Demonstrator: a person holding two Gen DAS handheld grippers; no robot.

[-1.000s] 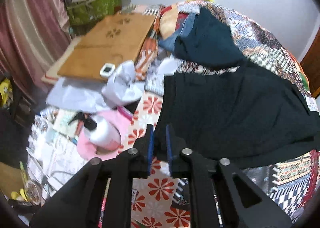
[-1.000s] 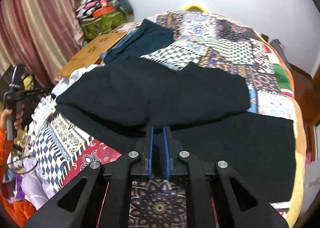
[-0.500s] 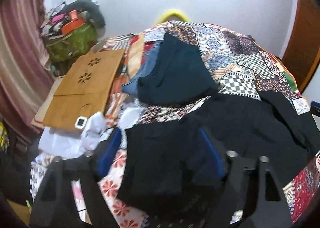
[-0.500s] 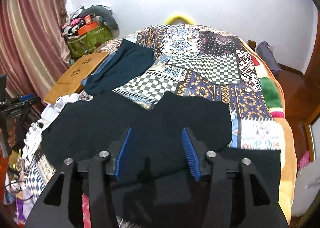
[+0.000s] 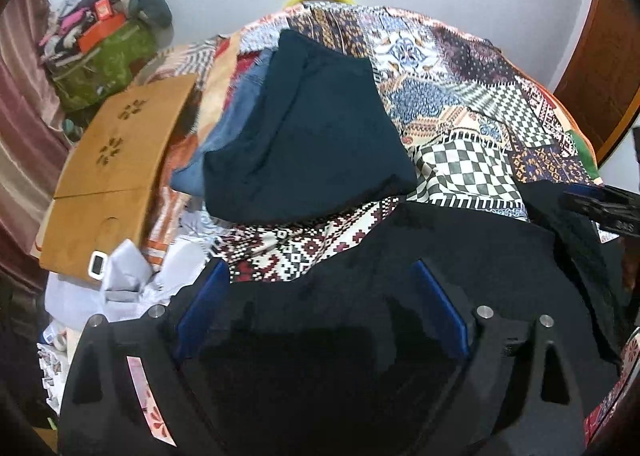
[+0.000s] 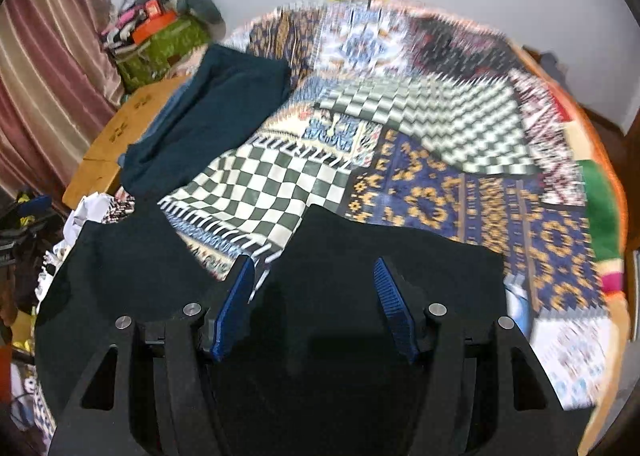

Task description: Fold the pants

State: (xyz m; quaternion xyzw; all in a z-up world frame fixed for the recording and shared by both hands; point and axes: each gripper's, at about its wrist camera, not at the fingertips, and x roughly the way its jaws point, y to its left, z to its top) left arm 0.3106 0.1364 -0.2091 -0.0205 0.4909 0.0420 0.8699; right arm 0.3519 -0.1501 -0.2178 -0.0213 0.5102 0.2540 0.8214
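Both grippers hang over the bed with their blue-padded fingers spread wide — nothing pinched on either side. The left gripper [image 5: 320,308] hovers above the near edge of the black pants [image 5: 460,256], which lie across the patchwork quilt [image 5: 460,95] at the front of the bed. From the right wrist camera, the right gripper [image 6: 316,304] sits over the same dark cloth, the pants [image 6: 380,252] filling the lower frame, with a notch of checkered quilt [image 6: 280,175] showing between two black lobes of fabric.

Further back, a folded teal garment [image 5: 304,127] rests on top of something denim-blue, near the wooden board [image 5: 116,159] at the bedside. That pile looks finished and separate (not part of this fold, by my reading).

The right-hand view is smeared with motion blur, so fine creases in the cloth can't be read there.

The step at hand, as I judge it, is taking a fresh hold on the pants for the next fold. To do that well, each gripper should drop onto an outer edge of the cloth and bite through all the layers at once. Matching grip points on the two sides will keep the fold line straight. Lift low and carry evenly — black fabric hides wrinkles, and a sagging middle would drag the lower layer out of square.
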